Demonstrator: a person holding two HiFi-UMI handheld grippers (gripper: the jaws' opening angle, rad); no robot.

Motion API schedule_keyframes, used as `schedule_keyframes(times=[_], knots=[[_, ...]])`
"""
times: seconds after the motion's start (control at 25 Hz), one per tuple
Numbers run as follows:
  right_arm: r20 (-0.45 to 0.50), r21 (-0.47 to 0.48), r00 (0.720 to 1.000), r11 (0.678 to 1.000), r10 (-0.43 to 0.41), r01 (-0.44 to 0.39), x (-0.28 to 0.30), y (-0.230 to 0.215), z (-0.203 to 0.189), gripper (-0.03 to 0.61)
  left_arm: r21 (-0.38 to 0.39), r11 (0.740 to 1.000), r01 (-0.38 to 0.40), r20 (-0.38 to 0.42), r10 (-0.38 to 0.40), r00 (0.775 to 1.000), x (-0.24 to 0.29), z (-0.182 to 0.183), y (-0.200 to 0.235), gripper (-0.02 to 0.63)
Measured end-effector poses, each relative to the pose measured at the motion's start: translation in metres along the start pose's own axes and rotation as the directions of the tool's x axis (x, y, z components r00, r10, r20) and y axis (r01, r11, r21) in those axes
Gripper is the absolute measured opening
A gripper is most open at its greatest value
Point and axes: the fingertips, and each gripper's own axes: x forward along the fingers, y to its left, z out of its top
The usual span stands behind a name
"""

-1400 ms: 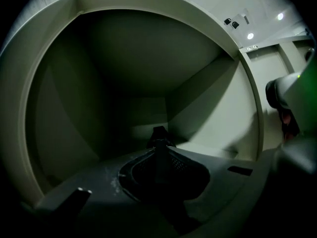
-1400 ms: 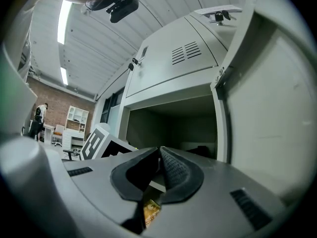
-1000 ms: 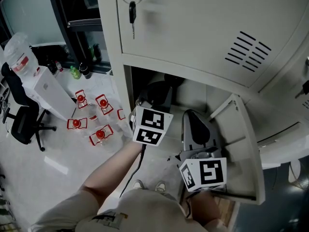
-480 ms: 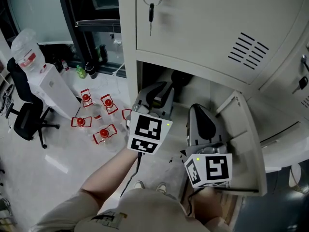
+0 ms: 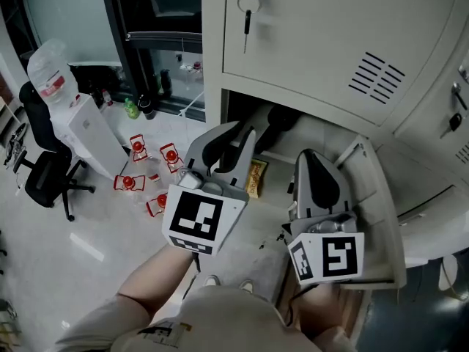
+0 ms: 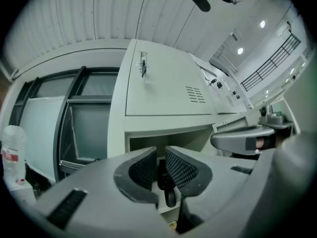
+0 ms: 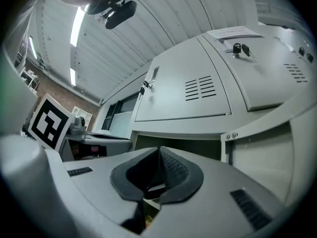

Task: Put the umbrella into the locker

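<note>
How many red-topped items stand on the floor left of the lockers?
4 red-topped items: back left, back right, front left, and front right, partly behind the left gripper, which may hide more.

front: locker compartment (image 5: pixel 326 139) mouth open | right: door (image 5: pixel 375 204) swung out, walls that side | inside: umbrella (image 5: pixel 277 119), yellow packet (image 5: pixel 254 178) on floor

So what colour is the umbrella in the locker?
The umbrella is black; clearest in head view.
</note>
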Motion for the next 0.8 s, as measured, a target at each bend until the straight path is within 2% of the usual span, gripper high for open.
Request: schedule_keyframes(times=[0.16,0.24,0.44,0.6,0.8], knots=[[0.023,-0.013,1.0,1.0,0.008,-0.008,-0.008,0.004,0.012,0.015,-0.022,1.0,0.0,0.081,0.002,0.997,-0.024,0.025,0.0,0.057],[0.028,-0.007,0.999,0.999,0.031,-0.031,-0.012,0.01,0.017,0.015,-0.031,0.999,0.005,0.096,-0.002,0.995,-0.035,0.031,-0.002,0.054],[0.055,0.028,0.99,0.991,0.128,-0.129,-0.026,0.03,0.033,0.015,-0.037,0.999,-0.034,0.102,0.038,0.994,-0.056,0.035,0.001,0.048],[0.061,0.02,0.983,0.985,0.171,-0.173,-0.034,0.043,0.039,0.015,-0.014,0.998,-0.068,0.11,0.069,0.992,-0.074,0.037,0.0,0.034],[0.049,0.012,0.979,0.98,0.198,-0.199,-0.044,0.053,0.035,0.015,0.009,0.998,-0.062,0.079,0.061,0.995,-0.094,0.03,-0.008,0.018]])
